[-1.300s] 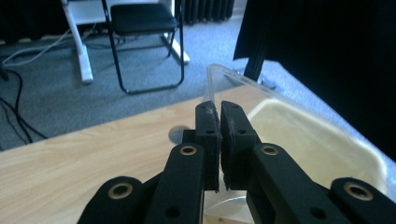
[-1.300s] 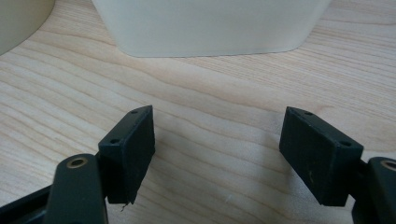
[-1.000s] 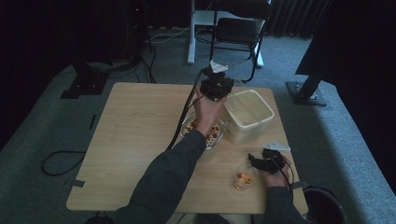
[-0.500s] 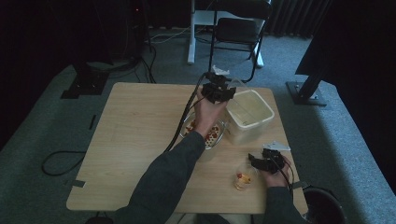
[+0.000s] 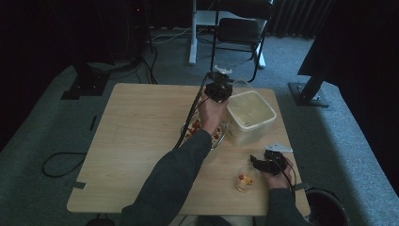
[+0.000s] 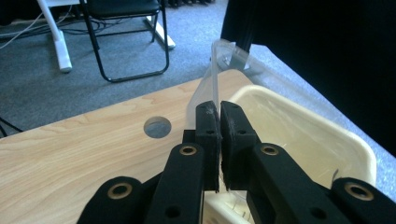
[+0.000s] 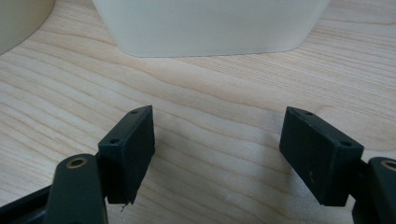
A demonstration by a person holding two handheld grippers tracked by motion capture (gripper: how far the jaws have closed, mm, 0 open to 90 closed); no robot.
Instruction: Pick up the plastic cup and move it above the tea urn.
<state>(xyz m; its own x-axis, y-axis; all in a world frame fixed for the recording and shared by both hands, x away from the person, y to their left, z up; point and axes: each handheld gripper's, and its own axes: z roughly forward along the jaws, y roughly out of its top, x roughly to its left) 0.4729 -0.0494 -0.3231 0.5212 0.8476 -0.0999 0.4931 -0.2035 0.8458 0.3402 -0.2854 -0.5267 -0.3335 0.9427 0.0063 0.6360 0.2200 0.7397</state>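
My left gripper (image 5: 220, 82) reaches over the far side of the table and is shut on the edge of a clear plastic lid (image 6: 215, 77), which stands upright in its jaws (image 6: 218, 116). Right beside it is a cream plastic container (image 5: 251, 114), its open mouth (image 6: 308, 135) to the right of the jaws. My right gripper (image 5: 267, 160) rests near the table's front right, open, with only bare wood between its fingers (image 7: 217, 140). The container's wall (image 7: 210, 23) is just ahead of it.
A bowl of red and white food (image 5: 194, 128) sits under the left forearm. A small glass cup (image 5: 243, 181) with amber contents stands left of the right gripper. A round cable hole (image 6: 157, 127) pierces the tabletop. A chair (image 5: 237, 30) stands beyond the table.
The left gripper has shifted slightly at the container's far corner with the lid still in it. The right gripper has stayed put.
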